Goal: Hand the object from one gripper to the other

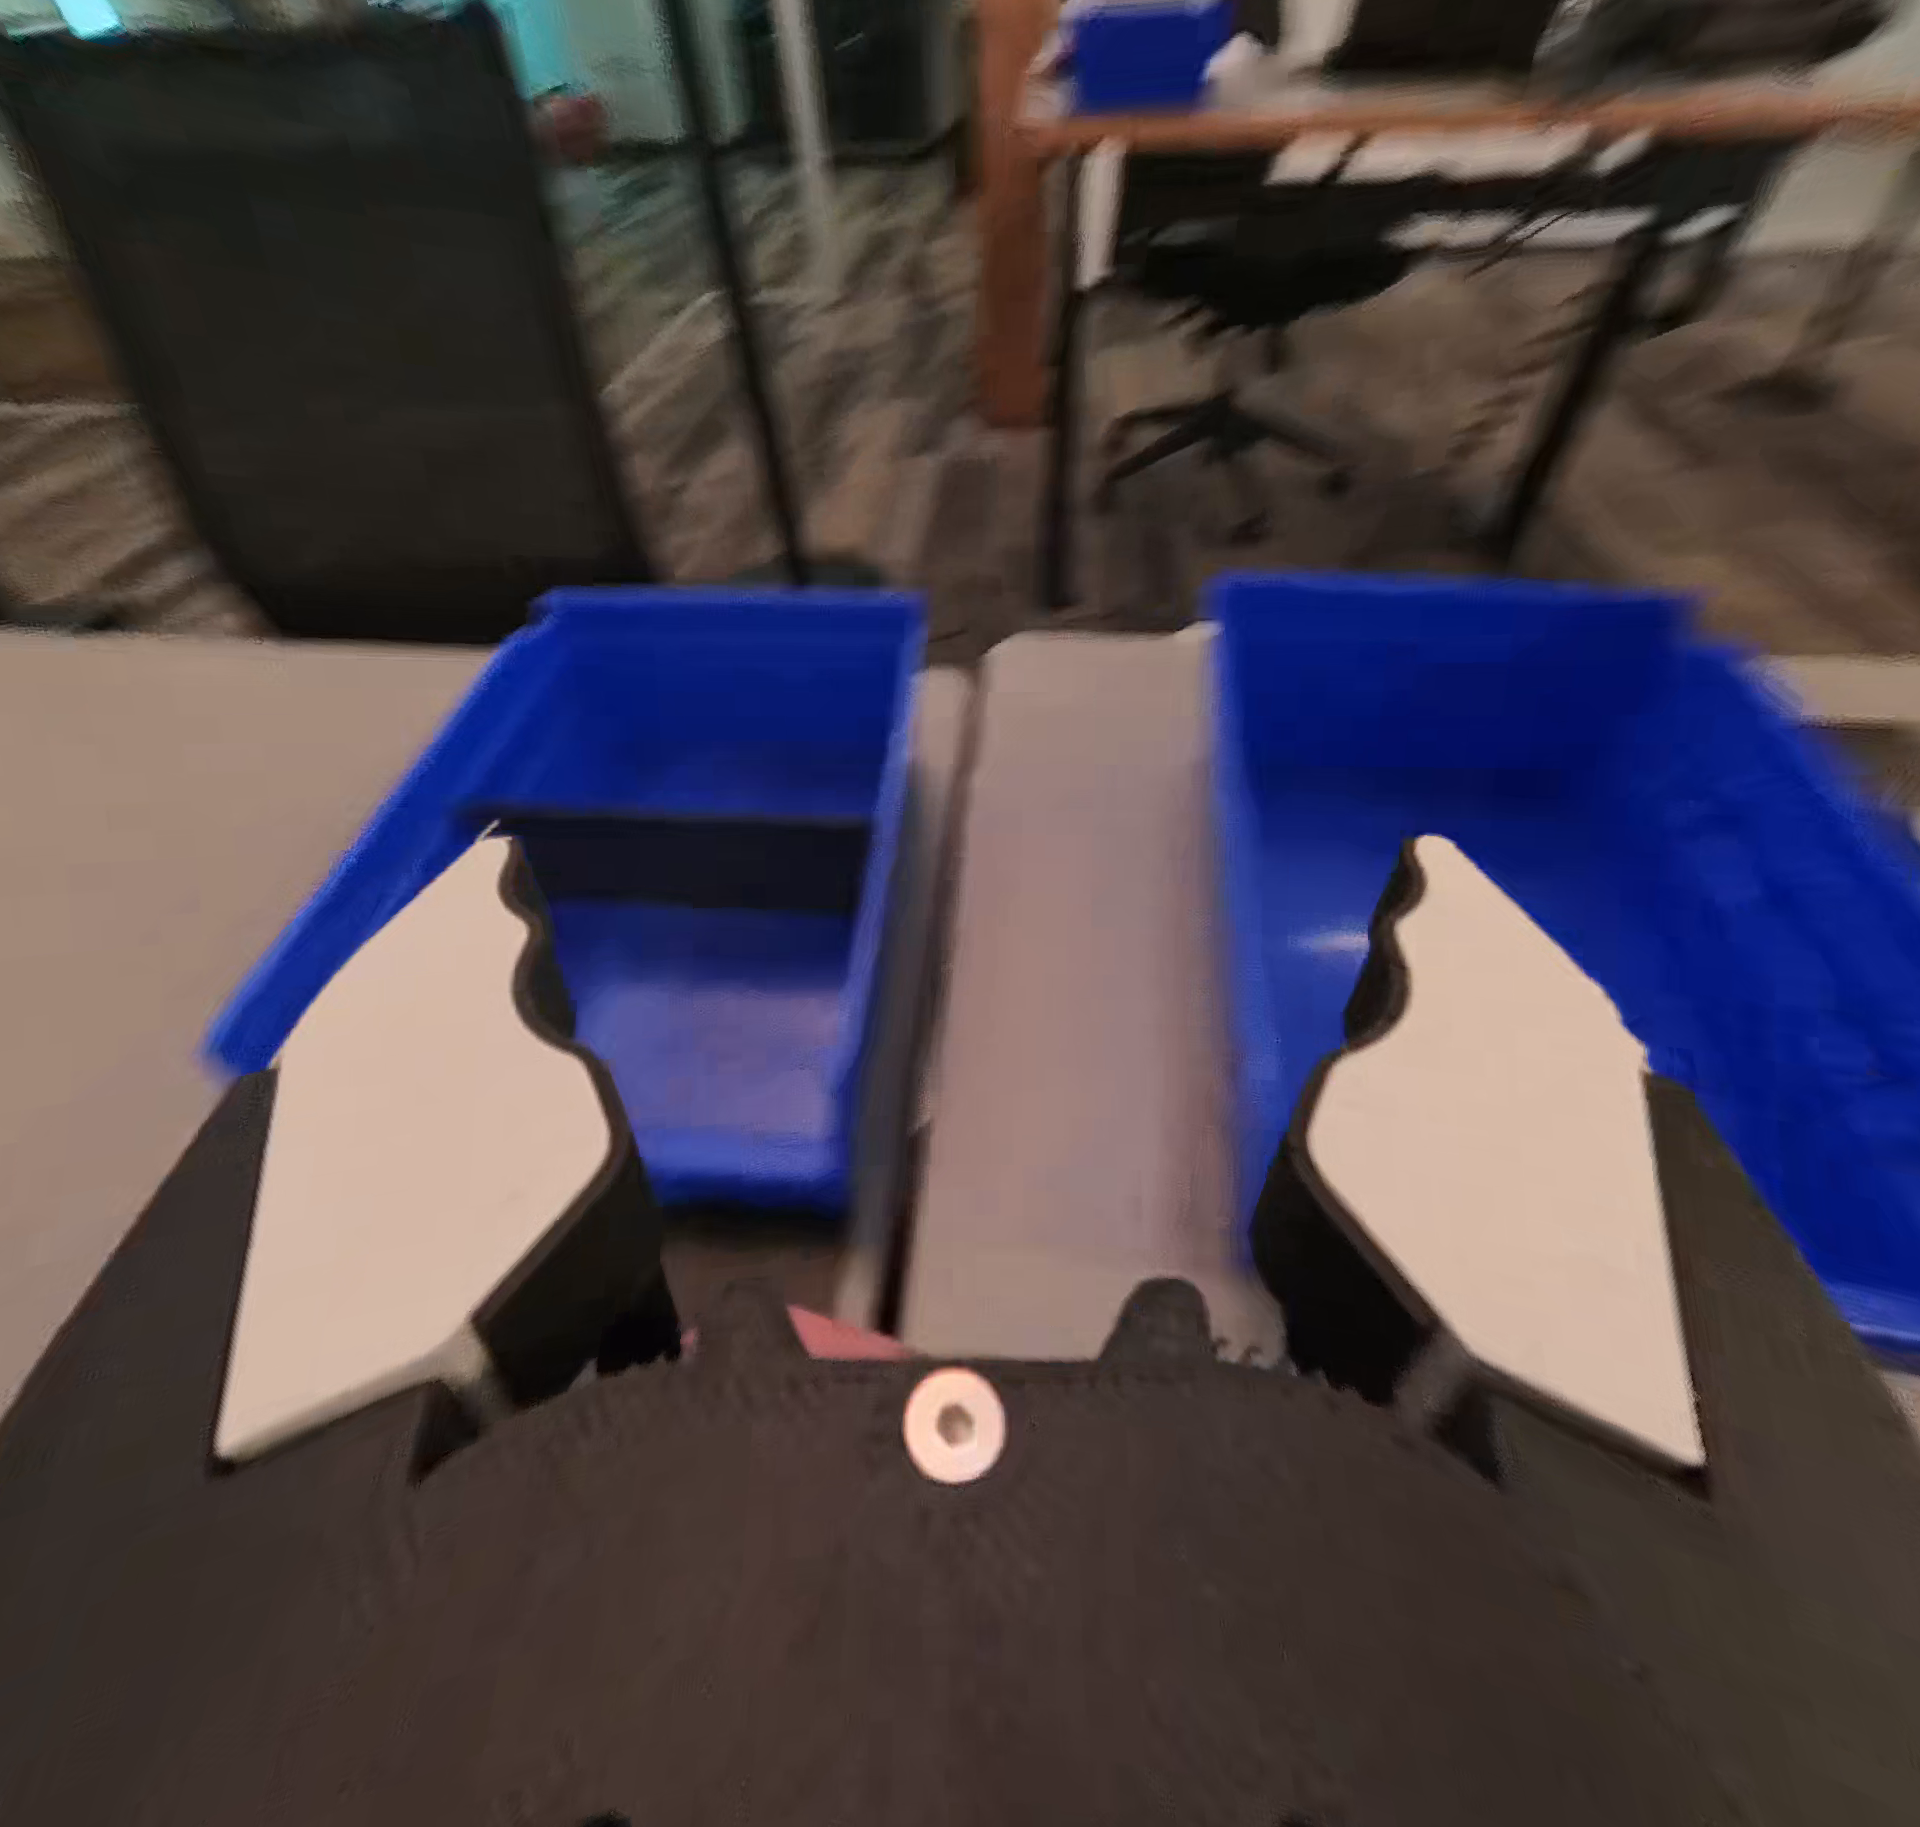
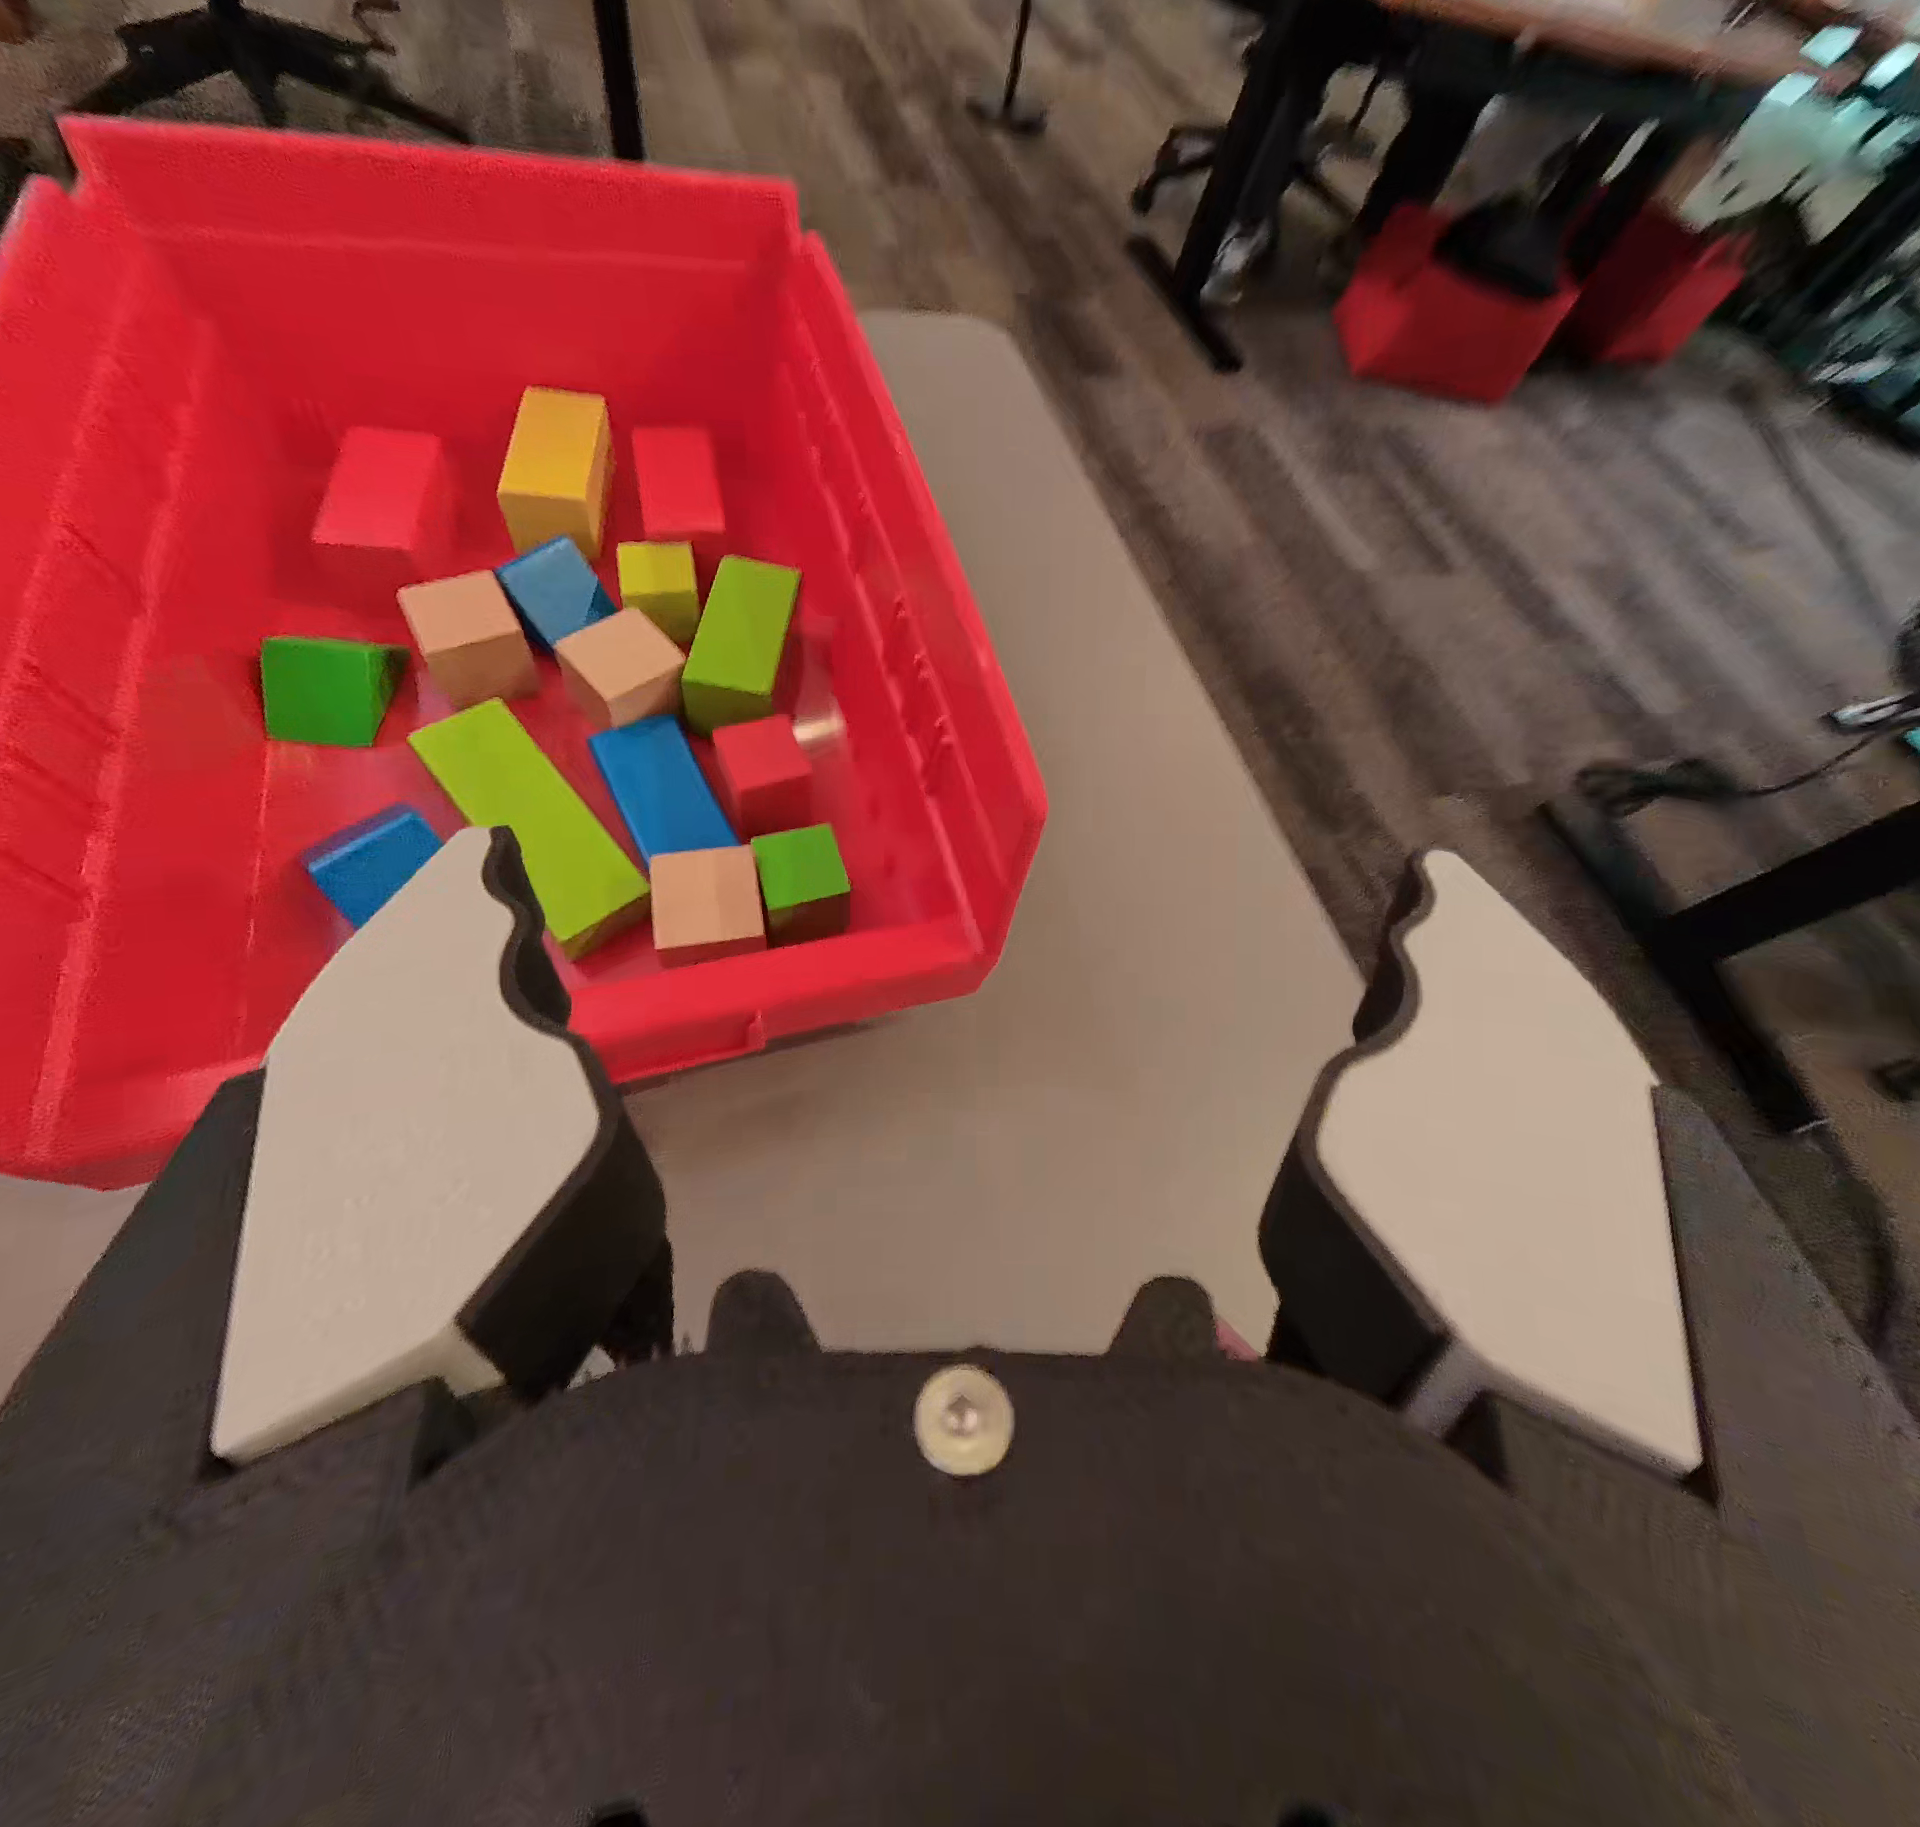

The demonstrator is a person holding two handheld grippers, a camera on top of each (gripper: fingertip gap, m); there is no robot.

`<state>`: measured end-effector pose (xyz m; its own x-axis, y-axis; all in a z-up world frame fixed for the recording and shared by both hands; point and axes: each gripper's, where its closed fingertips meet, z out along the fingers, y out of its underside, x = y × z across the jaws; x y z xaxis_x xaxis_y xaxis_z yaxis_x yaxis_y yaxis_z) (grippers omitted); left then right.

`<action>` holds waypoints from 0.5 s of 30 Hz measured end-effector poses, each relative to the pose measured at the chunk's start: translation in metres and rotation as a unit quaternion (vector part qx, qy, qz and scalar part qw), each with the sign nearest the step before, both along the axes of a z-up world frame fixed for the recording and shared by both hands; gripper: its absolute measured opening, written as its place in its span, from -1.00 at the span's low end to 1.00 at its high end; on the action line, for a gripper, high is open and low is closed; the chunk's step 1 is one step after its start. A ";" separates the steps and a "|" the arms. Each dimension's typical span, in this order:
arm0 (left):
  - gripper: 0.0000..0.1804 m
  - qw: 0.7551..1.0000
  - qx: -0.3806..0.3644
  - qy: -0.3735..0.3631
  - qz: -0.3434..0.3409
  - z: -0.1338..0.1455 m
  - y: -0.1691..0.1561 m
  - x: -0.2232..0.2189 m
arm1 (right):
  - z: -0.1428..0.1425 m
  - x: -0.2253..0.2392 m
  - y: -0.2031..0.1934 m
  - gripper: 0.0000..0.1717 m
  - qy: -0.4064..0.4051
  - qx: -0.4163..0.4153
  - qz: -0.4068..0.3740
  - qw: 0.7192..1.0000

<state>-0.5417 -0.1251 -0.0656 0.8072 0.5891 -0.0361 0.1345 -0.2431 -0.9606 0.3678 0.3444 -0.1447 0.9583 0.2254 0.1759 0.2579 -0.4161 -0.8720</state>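
In the left wrist view my left gripper (image 1: 961, 847) is open wide with nothing between its fingers. It hovers over the grey table (image 1: 1081, 946), between two blue bins, one to the left (image 1: 727, 728) and one to the right (image 1: 1455, 738). In the right wrist view my right gripper (image 2: 956, 858) is open wide and empty, above the near right corner of a red bin (image 2: 904, 655). The red bin holds several wooden blocks, among them a long light green block (image 2: 530, 811), a blue block (image 2: 660, 790) and a natural wood cube (image 2: 707, 899).
The grey table (image 2: 1091, 946) ends to the right of the red bin, with carpet floor (image 2: 1455, 551) beyond. Desks, chair legs and red boxes (image 2: 1444, 317) stand farther off. A dark cabinet (image 1: 312, 323) and a desk with a small blue bin (image 1: 1138, 52) lie behind the table. The grippers' ends are close to 100 cm from one another.
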 end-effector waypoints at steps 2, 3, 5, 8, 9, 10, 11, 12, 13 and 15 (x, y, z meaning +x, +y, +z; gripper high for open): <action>0.58 0.999 -0.023 -0.041 0.023 -0.035 -0.015 -0.022 | -0.018 0.000 0.007 0.69 0.009 -0.028 0.004 1.000; 0.53 0.997 -0.012 -0.073 -0.007 -0.046 -0.011 -0.018 | -0.026 -0.001 0.009 0.69 0.010 -0.042 0.008 0.999; 0.37 0.998 -0.019 -0.067 -0.007 -0.055 -0.014 -0.020 | -0.039 -0.005 0.013 0.66 0.001 -0.063 0.017 0.998; 0.37 0.996 -0.057 -0.057 0.030 -0.077 -0.022 -0.039 | -0.052 -0.009 0.019 0.59 -0.006 -0.077 0.030 0.997; 0.45 0.994 -0.070 -0.081 0.033 -0.090 -0.021 -0.043 | -0.058 -0.012 0.020 0.59 0.003 -0.087 0.036 0.996; 0.49 0.990 -0.090 -0.097 0.040 -0.102 -0.022 -0.048 | -0.064 -0.015 0.021 0.58 0.013 -0.098 0.043 0.994; 0.49 0.989 -0.106 -0.097 0.045 -0.110 -0.023 -0.053 | -0.070 -0.018 0.022 0.56 0.018 -0.108 0.050 0.993; 0.44 0.988 -0.114 -0.096 0.041 -0.115 -0.021 -0.055 | -0.077 -0.020 0.022 0.51 0.017 -0.117 0.055 0.991; 0.37 0.986 -0.119 -0.110 0.027 -0.123 -0.016 -0.053 | -0.082 -0.022 0.023 0.48 0.015 -0.124 0.059 0.990; 0.15 0.981 -0.128 -0.144 -0.008 -0.139 -0.006 -0.047 | -0.090 -0.027 0.024 0.43 0.019 -0.131 0.069 0.989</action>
<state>-0.5883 -0.1309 -0.2051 0.8142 0.5784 0.0502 0.3863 -0.4753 -0.7905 0.3405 0.3688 -0.2344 0.9203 0.3870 0.0578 0.2962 -0.5925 -0.7492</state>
